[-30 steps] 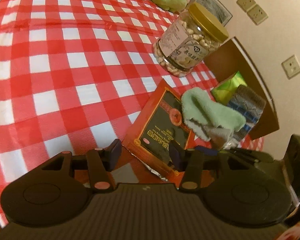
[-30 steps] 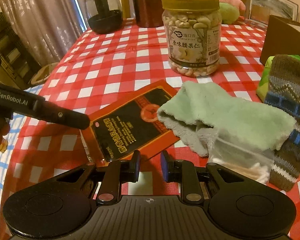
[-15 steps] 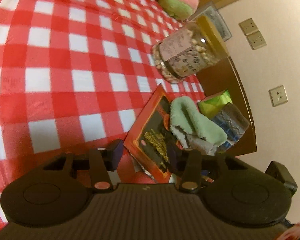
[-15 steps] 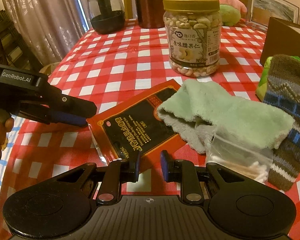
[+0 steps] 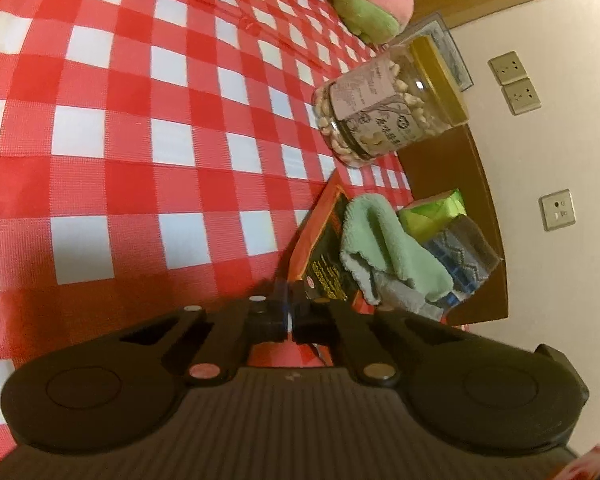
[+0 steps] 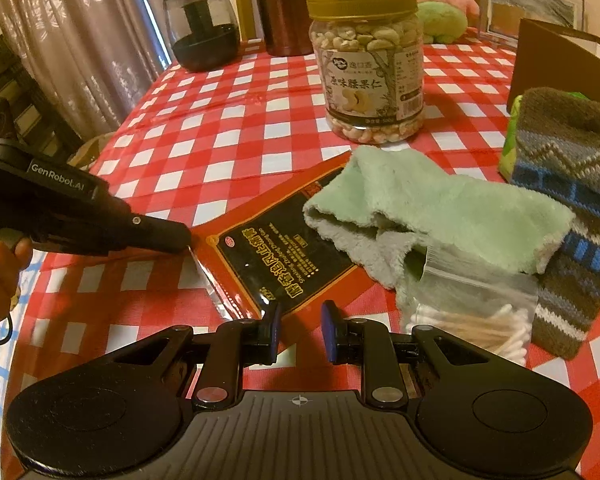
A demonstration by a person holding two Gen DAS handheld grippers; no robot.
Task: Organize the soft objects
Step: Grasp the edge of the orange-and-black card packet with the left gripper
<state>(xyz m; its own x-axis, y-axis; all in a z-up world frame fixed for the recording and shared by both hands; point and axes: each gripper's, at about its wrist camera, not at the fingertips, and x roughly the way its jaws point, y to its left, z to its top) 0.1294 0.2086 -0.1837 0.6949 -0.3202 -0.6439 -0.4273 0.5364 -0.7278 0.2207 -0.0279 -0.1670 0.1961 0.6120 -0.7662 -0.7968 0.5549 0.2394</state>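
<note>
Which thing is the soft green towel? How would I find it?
Start at the big nut jar on the checked tablecloth. Just in front lies the pale green towel, crumpled over a red-and-black packet. Unlike the knitted cloth beside it, it is plain and fluffy.

Glossy foil packet (image 6: pixel 284 240); fluffy green cloth (image 6: pixel 440 216); rough knitted sock (image 6: pixel 572 184); clear plastic jar (image 6: pixel 370 76), smooth gold lid; thin clear bag (image 6: pixel 480 304); sheeny checked tablecloth (image 5: pixel 120 128); plush toy (image 5: pixel 376 0); matt black plastic grippers (image 6: pixel 300 322).
</note>
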